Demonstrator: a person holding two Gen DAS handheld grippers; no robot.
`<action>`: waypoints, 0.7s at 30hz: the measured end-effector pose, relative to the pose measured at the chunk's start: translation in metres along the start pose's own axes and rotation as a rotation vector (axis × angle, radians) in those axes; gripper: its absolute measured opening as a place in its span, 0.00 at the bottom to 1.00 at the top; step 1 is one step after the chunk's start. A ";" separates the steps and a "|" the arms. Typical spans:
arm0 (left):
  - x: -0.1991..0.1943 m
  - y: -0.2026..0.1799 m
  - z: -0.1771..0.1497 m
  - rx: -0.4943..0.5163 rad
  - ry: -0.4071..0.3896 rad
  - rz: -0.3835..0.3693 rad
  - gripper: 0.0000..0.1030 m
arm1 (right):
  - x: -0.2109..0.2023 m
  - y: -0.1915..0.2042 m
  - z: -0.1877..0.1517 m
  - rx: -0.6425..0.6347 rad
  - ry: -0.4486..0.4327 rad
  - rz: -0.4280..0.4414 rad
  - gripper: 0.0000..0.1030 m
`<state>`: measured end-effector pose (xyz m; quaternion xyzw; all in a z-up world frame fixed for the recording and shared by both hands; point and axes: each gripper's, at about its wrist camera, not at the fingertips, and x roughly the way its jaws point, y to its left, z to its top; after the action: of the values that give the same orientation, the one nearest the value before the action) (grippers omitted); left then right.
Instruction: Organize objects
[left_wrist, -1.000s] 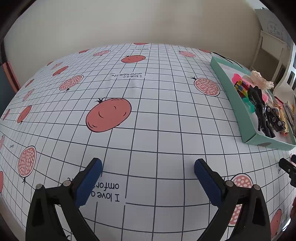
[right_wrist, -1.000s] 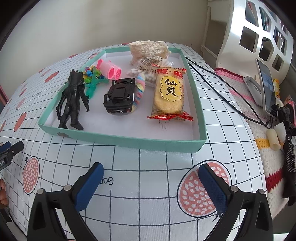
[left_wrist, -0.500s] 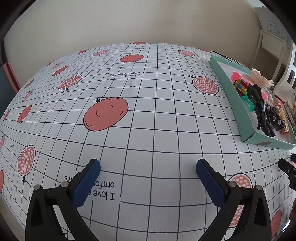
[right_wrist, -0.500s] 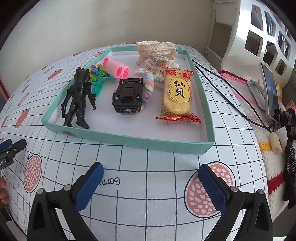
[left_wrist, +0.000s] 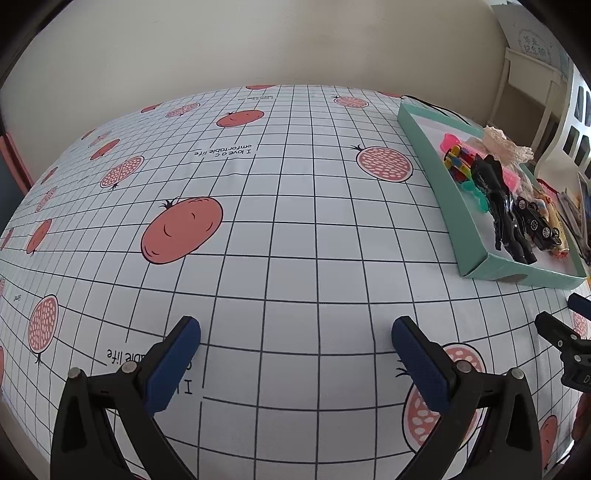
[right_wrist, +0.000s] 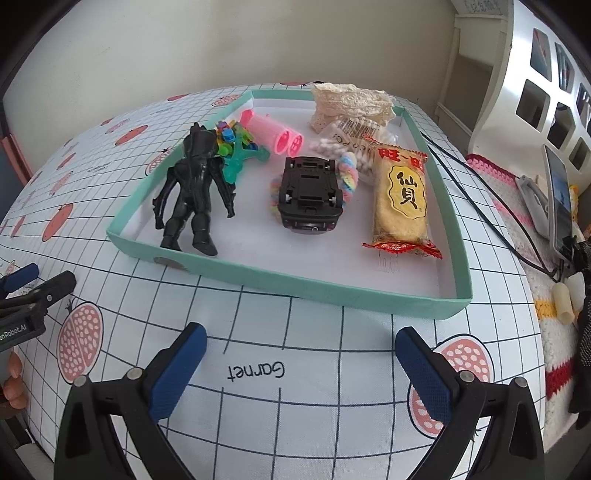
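Above the gridded tablecloth (right_wrist: 258, 406) I held my right gripper (right_wrist: 299, 350) and left gripper (left_wrist: 295, 343) spread apart, empty, short of the teal tray (right_wrist: 332, 295).

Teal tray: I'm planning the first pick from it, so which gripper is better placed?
Right. The right gripper, jaws open, faces the teal tray head-on, with the black figure and toy car just ahead. The left gripper points at bare tablecloth, the tray off to its right.
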<state>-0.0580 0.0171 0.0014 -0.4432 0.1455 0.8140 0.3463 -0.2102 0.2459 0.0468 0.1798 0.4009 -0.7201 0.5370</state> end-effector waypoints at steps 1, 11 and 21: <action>0.000 -0.001 -0.001 0.004 0.000 -0.002 1.00 | 0.000 0.001 0.001 -0.003 -0.001 0.003 1.00; -0.001 -0.006 -0.001 0.022 0.004 -0.017 1.00 | 0.001 0.008 0.001 -0.022 -0.005 0.016 1.00; -0.002 -0.007 -0.001 0.023 0.004 -0.017 1.00 | 0.001 0.009 0.001 -0.024 -0.007 0.017 1.00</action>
<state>-0.0521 0.0205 0.0028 -0.4420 0.1517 0.8084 0.3579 -0.2020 0.2434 0.0429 0.1740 0.4062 -0.7114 0.5465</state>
